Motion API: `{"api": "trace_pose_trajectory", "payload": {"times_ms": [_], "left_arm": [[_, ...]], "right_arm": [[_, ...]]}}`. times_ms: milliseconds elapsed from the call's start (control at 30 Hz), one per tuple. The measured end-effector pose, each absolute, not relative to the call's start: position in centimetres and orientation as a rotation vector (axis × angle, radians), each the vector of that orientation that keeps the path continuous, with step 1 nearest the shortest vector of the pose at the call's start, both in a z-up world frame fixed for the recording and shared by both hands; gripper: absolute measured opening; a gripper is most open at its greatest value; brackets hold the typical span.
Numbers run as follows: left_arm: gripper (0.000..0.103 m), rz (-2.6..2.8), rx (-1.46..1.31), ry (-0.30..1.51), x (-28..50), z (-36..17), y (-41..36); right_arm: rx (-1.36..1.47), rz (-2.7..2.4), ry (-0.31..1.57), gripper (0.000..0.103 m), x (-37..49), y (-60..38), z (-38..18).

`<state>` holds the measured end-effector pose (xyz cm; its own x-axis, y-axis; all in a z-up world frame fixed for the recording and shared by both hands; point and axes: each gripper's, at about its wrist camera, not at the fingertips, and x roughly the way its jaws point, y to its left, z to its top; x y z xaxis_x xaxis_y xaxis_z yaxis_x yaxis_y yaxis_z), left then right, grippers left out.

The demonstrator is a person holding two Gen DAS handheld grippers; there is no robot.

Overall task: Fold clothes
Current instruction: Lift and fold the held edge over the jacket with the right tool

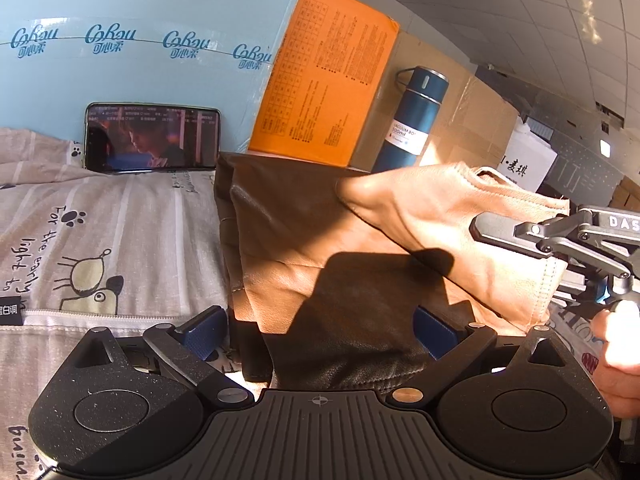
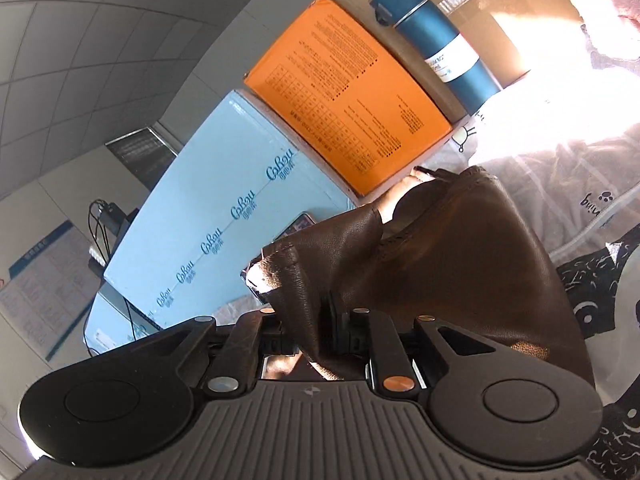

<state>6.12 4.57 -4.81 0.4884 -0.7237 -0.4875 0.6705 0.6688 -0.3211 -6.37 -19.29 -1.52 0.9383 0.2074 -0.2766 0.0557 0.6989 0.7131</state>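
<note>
A brown leather garment (image 1: 304,240) lies on a printed grey bedsheet (image 1: 120,240). My left gripper (image 1: 320,332) is open, its blue-padded fingers spread on either side of the garment's dark near edge. My right gripper (image 2: 328,312) is shut on a fold of the brown garment (image 2: 460,264) and holds it lifted off the sheet. The right gripper also shows in the left wrist view (image 1: 496,228) at the right, clamping the raised tan flap of the garment.
A light blue carton (image 1: 140,40), an orange box (image 1: 324,76) and a dark blue flask (image 1: 412,120) stand along the back. A phone (image 1: 152,138) playing video leans on the blue carton. Cardboard boxes stand behind the flask. A black patterned cloth (image 2: 600,292) lies at right.
</note>
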Motion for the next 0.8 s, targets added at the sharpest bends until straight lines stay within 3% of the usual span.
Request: {"api": "trace_pose_trajectory", "payload": {"times_ms": [333, 800], "left_arm": [[0.101, -0.799, -0.102, 0.628, 6.3, -4.7, 4.9], [0.101, -0.738, -0.273, 0.432, 6.0, -3.1, 7.7]], "right_arm": [[0.744, 0.290, 0.393, 0.075, -6.7, -18.0, -1.2], [0.746, 0.145, 0.250, 0.083, -7.6, -21.3, 1.3]]}}
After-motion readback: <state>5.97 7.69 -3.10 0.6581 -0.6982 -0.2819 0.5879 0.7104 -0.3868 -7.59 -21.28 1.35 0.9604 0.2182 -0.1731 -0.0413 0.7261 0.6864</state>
